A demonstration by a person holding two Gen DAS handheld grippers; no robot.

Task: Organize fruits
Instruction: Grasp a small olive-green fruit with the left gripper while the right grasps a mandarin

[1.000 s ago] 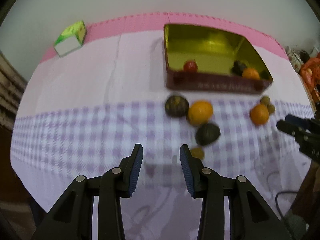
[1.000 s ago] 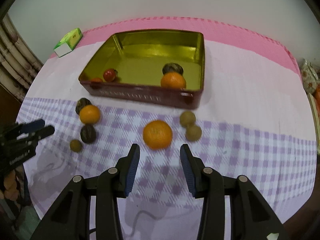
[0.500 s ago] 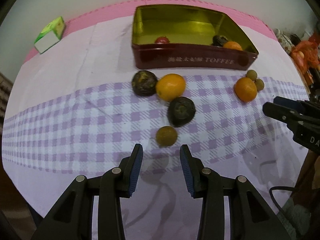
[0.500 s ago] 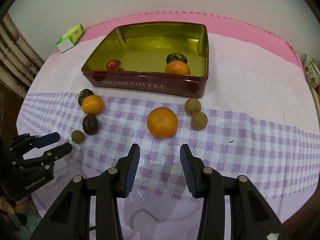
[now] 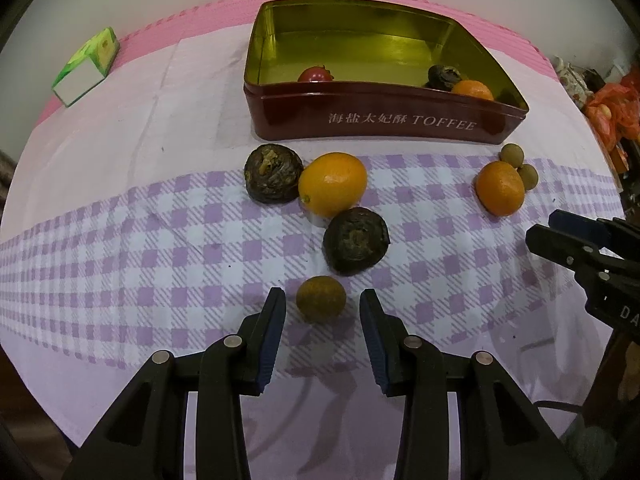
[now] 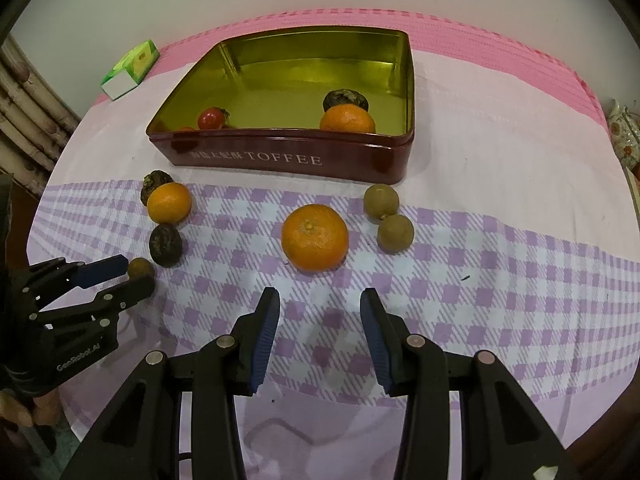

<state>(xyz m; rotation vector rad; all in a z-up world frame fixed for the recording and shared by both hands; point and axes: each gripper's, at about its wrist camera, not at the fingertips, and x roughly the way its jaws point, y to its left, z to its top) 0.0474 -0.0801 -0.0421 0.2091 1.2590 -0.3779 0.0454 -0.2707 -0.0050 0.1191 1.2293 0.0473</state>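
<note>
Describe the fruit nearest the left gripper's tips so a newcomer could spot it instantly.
Start at the red TOFFEE tin and come toward the camera across the purple-checked cloth. Past the two dark wrinkled fruits lies a small brown round fruit, alone. It is the smallest there, smooth and olive-brown.

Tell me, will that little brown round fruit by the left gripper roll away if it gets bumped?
Probably yes: the little brown fruit looks nearly ball-shaped and sits loose on the flat checked cloth. It likely weighs little, being the smallest there. The open left gripper might nudge it toward the dark wrinkled fruit.
</note>
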